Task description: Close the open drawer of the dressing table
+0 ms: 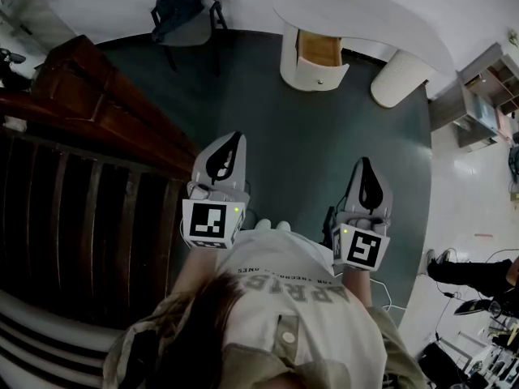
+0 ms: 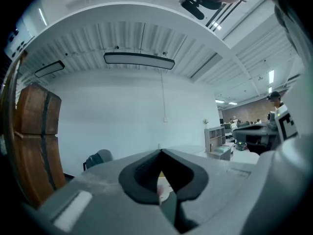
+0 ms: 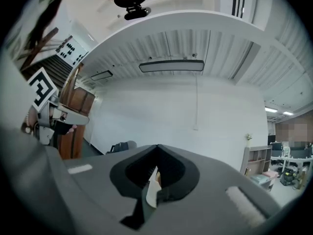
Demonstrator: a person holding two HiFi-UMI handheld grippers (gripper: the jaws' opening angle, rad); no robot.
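Pale wood shows inside the open drawer (image 1: pixel 318 49) of the white curved-top dressing table (image 1: pixel 369 10), well ahead across the dark floor (image 1: pixel 308 136), so the left gripper (image 1: pixel 234 139) and right gripper (image 1: pixel 363 164) point level at it, fingers together and empty, likely readied to push.

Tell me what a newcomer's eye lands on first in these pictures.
The left gripper and right gripper, each with a marker cube, fill the middle of the head view, both shut and empty. Beyond them, at the top, stands the white dressing table with its drawer pulled open, pale wood showing inside. Dark wooden furniture looms along the left.
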